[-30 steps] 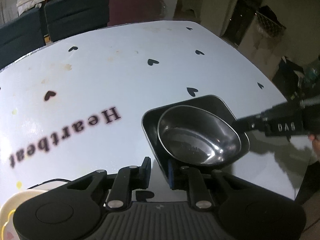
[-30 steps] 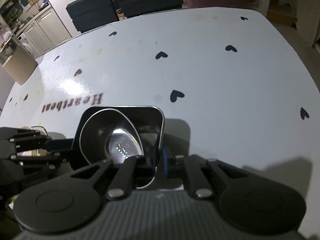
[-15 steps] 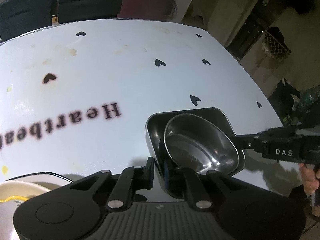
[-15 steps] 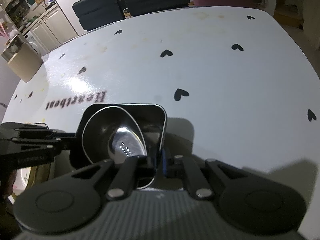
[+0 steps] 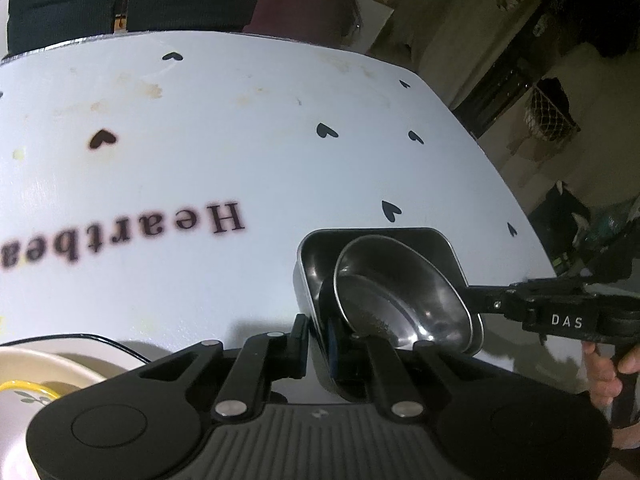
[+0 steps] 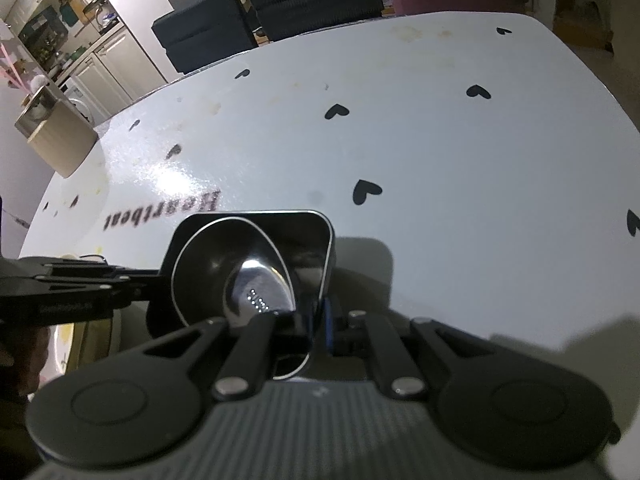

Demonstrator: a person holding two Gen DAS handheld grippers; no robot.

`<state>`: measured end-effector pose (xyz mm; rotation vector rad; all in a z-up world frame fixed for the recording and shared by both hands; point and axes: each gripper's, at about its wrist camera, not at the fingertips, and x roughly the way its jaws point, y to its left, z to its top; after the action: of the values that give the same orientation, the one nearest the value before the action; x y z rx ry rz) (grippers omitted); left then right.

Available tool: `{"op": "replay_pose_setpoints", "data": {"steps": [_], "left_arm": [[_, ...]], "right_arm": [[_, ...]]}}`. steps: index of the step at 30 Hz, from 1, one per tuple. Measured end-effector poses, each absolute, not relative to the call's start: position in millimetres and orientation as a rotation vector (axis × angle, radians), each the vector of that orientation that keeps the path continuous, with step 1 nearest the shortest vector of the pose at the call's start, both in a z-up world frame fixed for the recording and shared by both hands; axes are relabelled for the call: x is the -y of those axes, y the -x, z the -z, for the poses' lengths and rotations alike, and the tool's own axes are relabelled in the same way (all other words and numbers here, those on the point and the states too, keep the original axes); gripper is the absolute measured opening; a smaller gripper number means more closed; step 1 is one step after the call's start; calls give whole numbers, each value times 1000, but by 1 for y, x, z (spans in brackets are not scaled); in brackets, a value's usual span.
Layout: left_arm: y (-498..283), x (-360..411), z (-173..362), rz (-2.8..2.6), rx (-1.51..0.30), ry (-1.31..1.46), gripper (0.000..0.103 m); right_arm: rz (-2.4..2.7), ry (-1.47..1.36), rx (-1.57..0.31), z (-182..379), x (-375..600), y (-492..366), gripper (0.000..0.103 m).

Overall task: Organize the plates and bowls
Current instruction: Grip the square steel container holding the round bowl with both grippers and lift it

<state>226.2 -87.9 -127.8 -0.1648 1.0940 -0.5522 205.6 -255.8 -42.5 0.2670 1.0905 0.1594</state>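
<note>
**Both tongs clamped on the steel tray**

The left tongs and right tongs pinched opposite walls of the dark rounded-square metal tray. A shiny oval steel bowl lay tilted inside, above the glossy white heart-printed bench. Beyond stood dark chairs.

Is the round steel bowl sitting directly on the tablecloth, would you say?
No, the round steel bowl rests inside the square metal tray.

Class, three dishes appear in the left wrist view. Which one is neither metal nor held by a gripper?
The cream plate at the lower left edge. The square metal tray and the round metal bowl inside it are shiny steel, gripped together; the plate lies apart.
</note>
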Motion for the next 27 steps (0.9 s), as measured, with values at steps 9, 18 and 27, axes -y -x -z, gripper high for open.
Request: {"op": "replay_pose_setpoints", "data": {"steps": [9,18,27], "left_arm": [[-229,78,127,501,-1086,269,11],[-228,82,130,512,-1108,248,11],[-226,85,131,529,-1138,243,11]], "right_arm": [[-169,-249,-1077,43,255,-204,7],[-186,-219,-1049,44,250,-199,8],[-172,-284,-1062,45,258,-198,7]]}}
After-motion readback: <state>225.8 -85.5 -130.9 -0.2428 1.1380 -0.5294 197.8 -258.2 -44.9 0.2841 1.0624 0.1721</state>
